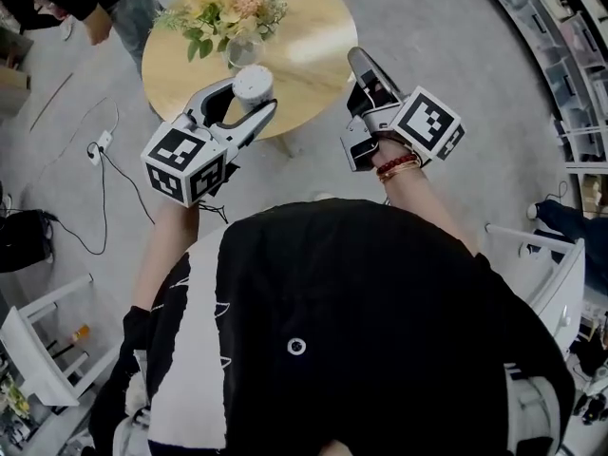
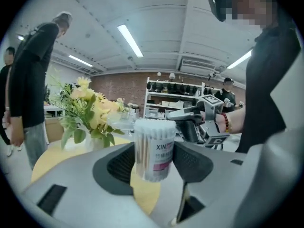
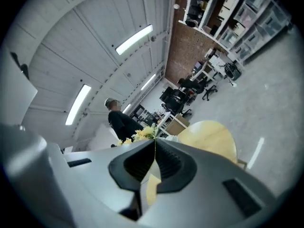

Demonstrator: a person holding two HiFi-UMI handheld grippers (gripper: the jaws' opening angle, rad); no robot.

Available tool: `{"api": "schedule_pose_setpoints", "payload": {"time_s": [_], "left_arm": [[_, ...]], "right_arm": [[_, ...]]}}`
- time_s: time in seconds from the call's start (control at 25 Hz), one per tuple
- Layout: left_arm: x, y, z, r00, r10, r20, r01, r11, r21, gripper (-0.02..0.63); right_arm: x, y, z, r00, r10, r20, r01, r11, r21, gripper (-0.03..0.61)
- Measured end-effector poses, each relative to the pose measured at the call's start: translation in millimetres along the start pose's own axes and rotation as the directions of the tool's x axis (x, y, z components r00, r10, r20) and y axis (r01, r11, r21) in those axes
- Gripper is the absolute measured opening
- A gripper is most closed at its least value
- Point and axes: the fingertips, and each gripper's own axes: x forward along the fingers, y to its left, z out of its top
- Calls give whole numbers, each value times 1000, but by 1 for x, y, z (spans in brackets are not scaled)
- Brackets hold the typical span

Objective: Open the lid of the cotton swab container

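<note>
The cotton swab container (image 1: 253, 85) is a clear round tub packed with white swabs, with a pink-and-white label (image 2: 161, 156). My left gripper (image 1: 253, 95) is shut on it, a pad against each side, and holds it upright above the near edge of the round wooden table (image 1: 318, 50). Swab tips fill its top (image 2: 154, 125); I cannot tell whether a lid is on. My right gripper (image 1: 361, 60) hangs over the table's right edge, to the right of the container and apart from it. Its jaws are shut with nothing between them (image 3: 155, 145).
A glass vase of yellow flowers (image 1: 231, 15) stands at the table's far left. A person (image 1: 95, 3) stands beyond the table at the upper left. Cables and a plug (image 1: 103, 143) lie on the grey floor. White racks stand at the lower left (image 1: 43, 350) and right (image 1: 560, 274).
</note>
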Motion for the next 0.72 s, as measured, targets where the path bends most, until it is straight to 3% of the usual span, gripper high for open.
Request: {"api": "schedule_pose_setpoints", "payload": {"time_s": [0.16,0.36,0.72], "left_arm": [[-6,17,9,992,117,55,-114,992,-55,259],[-12,24,8,982,175,66,-169,981,-99,259],[-19,38,-3,966,248,72,-235,960,-152,259]], "right_arm": [[1,8,-4,999,-31,-30,26,984,-176,-6],[-2,14,-10,995,-68,-68,41,940,-340,-3],[-1,-3,-26,975,-178,-131,105,896,-432,-2]]}}
